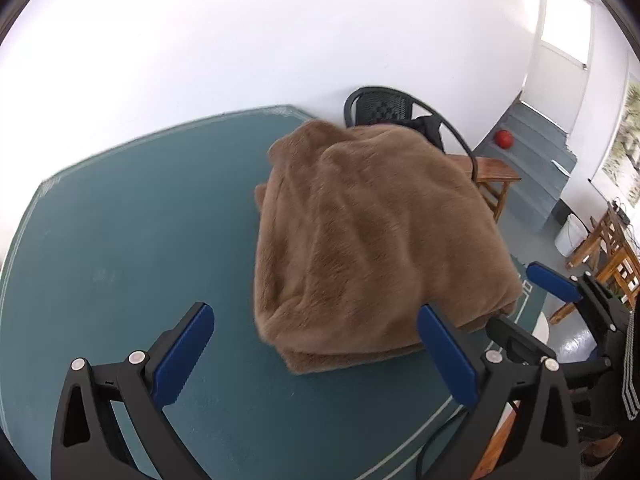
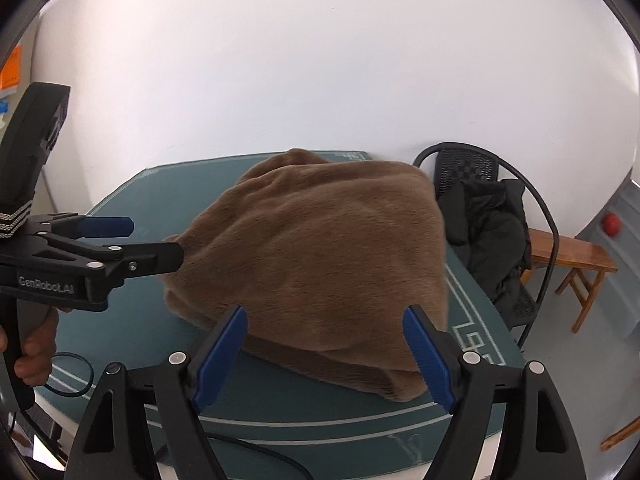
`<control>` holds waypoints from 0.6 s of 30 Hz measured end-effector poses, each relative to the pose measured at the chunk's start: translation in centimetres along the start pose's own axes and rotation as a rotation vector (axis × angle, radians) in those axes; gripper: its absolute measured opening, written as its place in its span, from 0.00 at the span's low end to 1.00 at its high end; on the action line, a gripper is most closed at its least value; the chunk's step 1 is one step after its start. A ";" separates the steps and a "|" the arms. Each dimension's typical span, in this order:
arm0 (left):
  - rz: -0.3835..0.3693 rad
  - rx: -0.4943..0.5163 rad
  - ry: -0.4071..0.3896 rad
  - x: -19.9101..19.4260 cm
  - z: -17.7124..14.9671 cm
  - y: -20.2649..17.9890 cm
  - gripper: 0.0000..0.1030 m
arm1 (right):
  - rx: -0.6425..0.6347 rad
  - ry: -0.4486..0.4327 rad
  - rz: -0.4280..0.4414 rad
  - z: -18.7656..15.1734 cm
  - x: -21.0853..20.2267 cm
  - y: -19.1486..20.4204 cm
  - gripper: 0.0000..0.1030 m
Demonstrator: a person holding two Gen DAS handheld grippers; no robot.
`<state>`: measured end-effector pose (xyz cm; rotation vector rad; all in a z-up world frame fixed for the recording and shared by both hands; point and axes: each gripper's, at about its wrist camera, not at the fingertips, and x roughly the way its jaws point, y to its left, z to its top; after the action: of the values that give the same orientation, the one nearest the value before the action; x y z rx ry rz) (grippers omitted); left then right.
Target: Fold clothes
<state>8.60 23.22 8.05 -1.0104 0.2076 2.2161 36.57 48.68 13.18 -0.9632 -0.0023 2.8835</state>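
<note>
There's the brown fleece garment (image 1: 360,236), plush and fuzzy, lying folded into a thick, rumpled bundle (layered edges showing along the near side) on the teal table cover (image 1: 120,240), toward its right edge.

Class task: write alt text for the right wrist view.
A folded brown fleece garment lies on a teal table. The open right gripper faces its near edge; the left gripper is at its left side. A dark jacket sits on a chair behind.

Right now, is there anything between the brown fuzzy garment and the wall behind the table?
In the left wrist view, only bare teal tabletop lies between the brown garment and the white wall.
</note>
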 end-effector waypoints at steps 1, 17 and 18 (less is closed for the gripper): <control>-0.002 -0.012 0.015 0.2 -0.1 0.2 0.99 | 0.003 0.005 -0.006 0.0 0.1 0.1 0.80; 0.006 -0.004 0.097 0.4 -1.5 -2.3 0.99 | 0.103 0.023 -0.117 0.8 -1.1 -1.5 0.82; 0.006 0.004 0.089 0.1 -1.2 -2.6 0.99 | 0.113 0.019 -0.126 0.9 -1.3 -1.8 0.82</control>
<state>10.97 24.78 7.46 -1.1086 0.2554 2.1767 37.28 50.40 14.76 -0.9354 0.0971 2.7275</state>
